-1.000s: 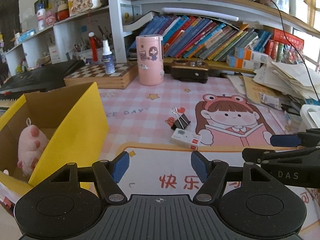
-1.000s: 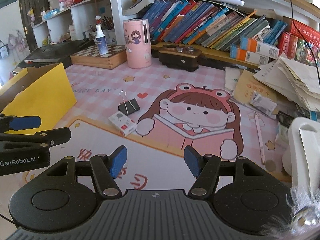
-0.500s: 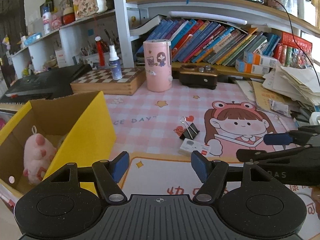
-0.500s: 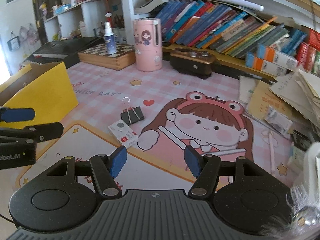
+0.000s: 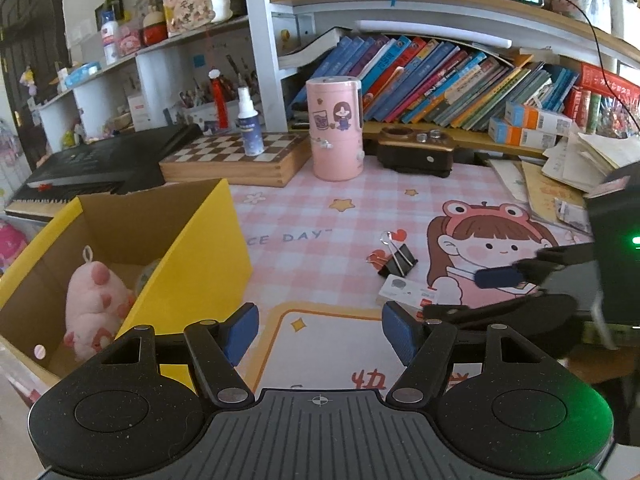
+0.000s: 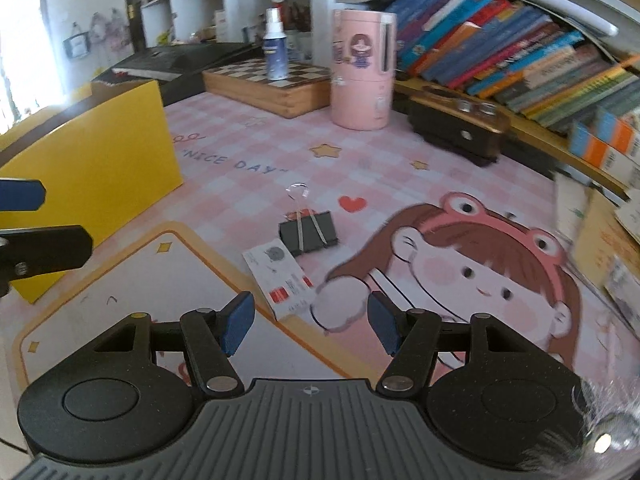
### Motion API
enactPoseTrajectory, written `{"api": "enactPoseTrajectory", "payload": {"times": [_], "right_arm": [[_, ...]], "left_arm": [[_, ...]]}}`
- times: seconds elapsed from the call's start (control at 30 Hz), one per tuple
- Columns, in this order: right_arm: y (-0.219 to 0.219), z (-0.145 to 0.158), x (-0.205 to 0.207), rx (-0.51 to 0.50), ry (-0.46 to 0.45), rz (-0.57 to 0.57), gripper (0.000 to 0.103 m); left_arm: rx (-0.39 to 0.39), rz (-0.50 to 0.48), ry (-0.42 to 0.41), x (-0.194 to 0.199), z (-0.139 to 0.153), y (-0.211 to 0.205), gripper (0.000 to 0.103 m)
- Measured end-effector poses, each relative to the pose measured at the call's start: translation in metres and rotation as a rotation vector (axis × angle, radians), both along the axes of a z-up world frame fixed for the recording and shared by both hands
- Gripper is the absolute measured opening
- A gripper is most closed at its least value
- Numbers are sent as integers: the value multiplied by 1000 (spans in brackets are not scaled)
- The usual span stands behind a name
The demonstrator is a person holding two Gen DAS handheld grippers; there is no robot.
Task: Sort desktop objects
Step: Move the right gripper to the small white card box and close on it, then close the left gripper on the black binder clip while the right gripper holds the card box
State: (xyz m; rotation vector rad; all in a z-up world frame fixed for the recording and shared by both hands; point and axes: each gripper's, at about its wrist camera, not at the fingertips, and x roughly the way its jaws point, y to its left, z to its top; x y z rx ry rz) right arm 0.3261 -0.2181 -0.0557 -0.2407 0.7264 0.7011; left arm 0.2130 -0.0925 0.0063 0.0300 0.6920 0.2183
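Note:
A black binder clip [image 6: 310, 230] and a small white box with red marks [image 6: 280, 280] lie side by side on the pink cartoon desk mat [image 6: 248, 152]. My right gripper [image 6: 308, 322] hovers just short of the white box; its jaws are closing and nothing is between them. In the left wrist view its fingers [image 5: 498, 278] reach in from the right over the white box [image 5: 408, 292], beside the clip [image 5: 396, 260]. My left gripper [image 5: 320, 336] stands open and empty, next to the yellow cardboard box [image 5: 192, 256] that holds a pink plush [image 5: 94, 300].
At the back stand a pink canister [image 5: 338, 132], a chessboard case [image 5: 236, 160] with a spray bottle [image 5: 249, 124] on it, and a dark wooden box [image 5: 416, 152]. A black keyboard [image 5: 104, 160] lies back left. Loose papers [image 5: 580, 160] are heaped on the right, under a row of books.
My right gripper has moved forward and down toward the white box and the clip, and it has rolled. The left gripper has barely moved.

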Motion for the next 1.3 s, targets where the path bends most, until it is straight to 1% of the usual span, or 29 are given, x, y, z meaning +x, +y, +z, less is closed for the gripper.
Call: {"api": "enactPoseTrajectory", "payload": {"times": [0.17, 0.27, 0.3, 0.33, 0.43, 0.53, 0.63, 0.77, 0.9, 1.07, 1.2, 1.23, 1.3], "right_arm": [[16, -11, 8, -13, 7, 72, 54], [19, -15, 11, -8, 12, 83, 49], [19, -15, 11, -8, 6, 84, 46], [19, -14, 11, -7, 2, 88, 38], [15, -11, 10, -1, 15, 106, 31], [1, -5, 7, 24, 17, 83, 30], [-21, 3, 2, 39, 9, 11, 29], [-54, 10, -2, 66, 36, -121, 29], [-76, 15, -9, 73, 29, -202, 29], [-88, 14, -17, 46, 7, -245, 29], [-91, 9, -20, 25, 31, -255, 28], [-91, 8, -21, 22, 34, -255, 28], [-92, 6, -23, 15, 37, -254, 28]], "left_arm": [[3, 12, 10, 0, -1, 1, 70], [0, 16, 15, 2, -2, 1, 70], [-1, 16, 16, 3, -3, 1, 70], [-1, 16, 17, 3, -3, 1, 70], [-9, 10, 22, 7, -4, 0, 70], [-15, -3, 24, 13, -6, -4, 70], [-28, -22, 30, 21, -10, -7, 70], [-51, -49, 36, 34, -18, -14, 70], [-69, -70, 47, 51, -28, -19, 70], [-102, -87, 47, 72, -41, -23, 69], [-103, -82, 44, 90, -49, -25, 66], [-106, -79, 44, 93, -51, -25, 62], [-121, -73, 48, 102, -55, -24, 59]]}}
